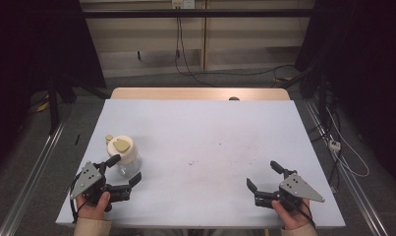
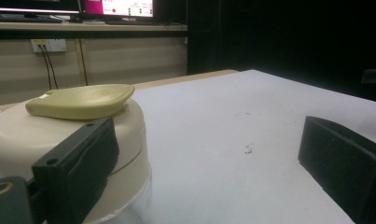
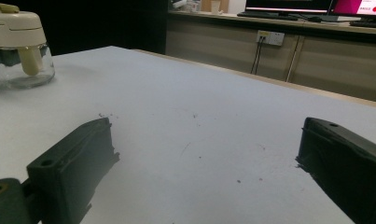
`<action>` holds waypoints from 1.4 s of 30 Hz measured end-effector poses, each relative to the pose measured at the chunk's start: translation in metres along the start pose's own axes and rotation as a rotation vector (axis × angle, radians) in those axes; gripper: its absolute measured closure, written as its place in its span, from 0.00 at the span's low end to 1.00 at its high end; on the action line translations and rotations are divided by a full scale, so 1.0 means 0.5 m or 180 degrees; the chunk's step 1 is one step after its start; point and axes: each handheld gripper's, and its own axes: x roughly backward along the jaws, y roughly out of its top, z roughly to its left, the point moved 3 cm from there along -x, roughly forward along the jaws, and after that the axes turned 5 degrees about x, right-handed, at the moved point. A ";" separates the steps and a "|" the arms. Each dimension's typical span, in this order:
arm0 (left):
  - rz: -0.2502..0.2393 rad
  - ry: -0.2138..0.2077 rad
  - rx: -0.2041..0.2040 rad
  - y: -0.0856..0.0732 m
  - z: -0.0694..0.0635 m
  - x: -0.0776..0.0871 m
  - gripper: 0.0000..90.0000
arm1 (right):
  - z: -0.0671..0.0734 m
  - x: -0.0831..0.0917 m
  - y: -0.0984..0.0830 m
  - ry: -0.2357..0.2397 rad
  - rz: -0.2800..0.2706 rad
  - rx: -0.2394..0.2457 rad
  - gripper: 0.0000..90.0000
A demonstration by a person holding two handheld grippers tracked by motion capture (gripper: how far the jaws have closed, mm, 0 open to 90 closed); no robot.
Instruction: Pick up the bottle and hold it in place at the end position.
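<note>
At lower left of the bench [image 1: 205, 132], the open left tongs [image 1: 126, 169] flank the upright jar [image 1: 124, 156], while the open, empty right tongs [image 1: 264, 177] wait at lower right.

Table lit evenly from overhead, surroundings near black in the high view. The pale grey tabletop [image 1: 210, 142] has soft, faint shadows and no glare. Both gripper views are soft and grainy; near black jaws blurred, bright monitors clipped in the background.
</note>
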 end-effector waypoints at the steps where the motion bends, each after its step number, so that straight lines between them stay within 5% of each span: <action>1: 0.0002 0.0004 -0.0012 0.000 0.000 0.000 0.05 | 0.000 0.000 0.000 0.0001 -0.0003 0.0000 0.04; 14: -0.0085 0.0065 -0.0019 0.016 0.007 0.017 0.05 | 0.000 0.000 0.001 -0.0004 -0.0016 0.0005 0.03; 26: -0.0198 0.0414 0.0050 0.028 0.048 0.054 0.04 | 0.003 -0.002 0.004 0.0016 -0.0029 0.0026 0.04; 34: 0.0020 0.0337 0.0193 0.000 0.075 0.028 0.03 | 0.004 -0.002 0.004 0.0017 -0.0036 0.0025 0.04; 37: -0.0018 0.0392 0.0169 0.003 0.083 0.029 0.03 | 0.004 -0.001 0.005 0.0036 -0.0066 0.0023 0.04; 42: 0.0153 0.0497 0.0192 -0.011 0.104 0.015 0.03 | 0.007 -0.002 0.008 0.0066 -0.0091 0.0051 0.04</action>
